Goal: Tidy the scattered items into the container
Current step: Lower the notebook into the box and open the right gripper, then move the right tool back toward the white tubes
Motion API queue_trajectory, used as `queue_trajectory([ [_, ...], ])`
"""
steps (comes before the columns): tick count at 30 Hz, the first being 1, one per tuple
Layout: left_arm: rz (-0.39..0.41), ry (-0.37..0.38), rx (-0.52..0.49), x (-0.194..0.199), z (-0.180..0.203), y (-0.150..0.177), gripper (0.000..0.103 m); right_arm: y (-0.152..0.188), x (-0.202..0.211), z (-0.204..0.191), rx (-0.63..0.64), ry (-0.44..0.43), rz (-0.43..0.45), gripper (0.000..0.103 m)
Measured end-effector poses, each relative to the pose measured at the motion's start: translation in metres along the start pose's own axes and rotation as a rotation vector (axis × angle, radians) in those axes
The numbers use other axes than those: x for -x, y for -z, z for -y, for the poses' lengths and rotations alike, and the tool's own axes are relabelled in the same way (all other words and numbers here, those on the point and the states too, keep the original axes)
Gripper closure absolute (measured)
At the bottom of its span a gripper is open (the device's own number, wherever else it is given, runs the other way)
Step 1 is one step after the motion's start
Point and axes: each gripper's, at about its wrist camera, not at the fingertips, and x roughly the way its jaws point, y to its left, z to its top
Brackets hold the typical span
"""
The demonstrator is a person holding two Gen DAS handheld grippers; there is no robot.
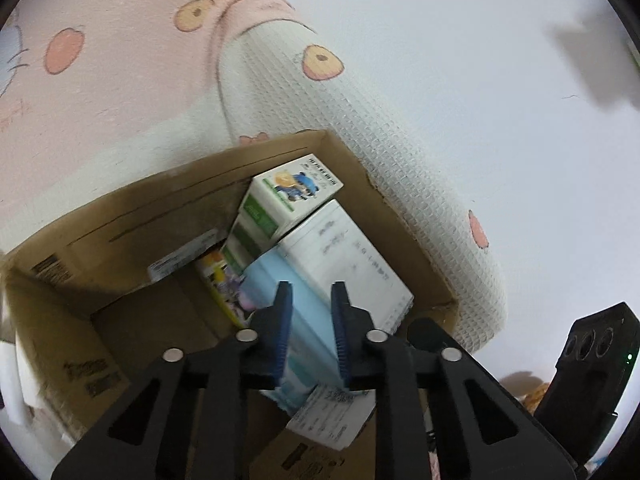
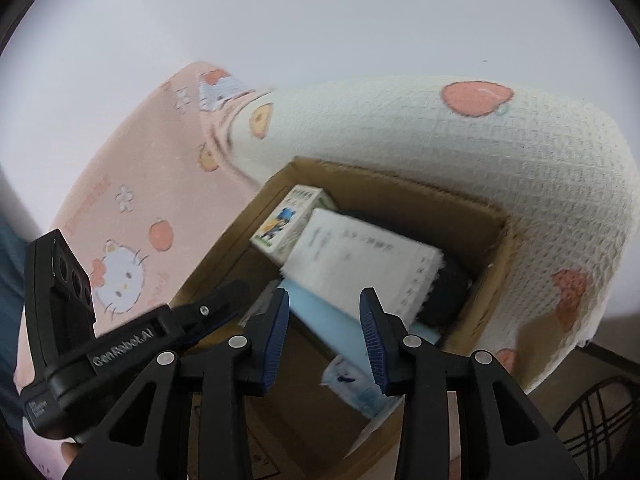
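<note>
With both sets of jaws apart and empty above brown cardboard box (image 1: 120, 216), left gripper (image 1: 311, 294), right gripper (image 2: 325, 300); white paper carton (image 2: 352, 256), pale-blue packet (image 1: 308, 320) inside. Lift clear without snagging rim, seek remaining strays.

pink cartoon blanket (image 1: 104, 92) | white waffle blanket (image 2: 500, 168) | white wall (image 1: 460, 40)

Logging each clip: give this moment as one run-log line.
stage: over cardboard box | left claw: narrow gap, empty | right claw: open, empty | inside: white carton, blue pack
</note>
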Motion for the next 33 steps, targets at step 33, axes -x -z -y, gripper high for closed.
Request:
queue_trajectory([
  [33, 0.233, -0.311, 0.065, 0.182, -0.11, 0.115, 0.091, 0.11, 0.014, -0.132, 0.313, -0.267, -0.039, 0.087],
])
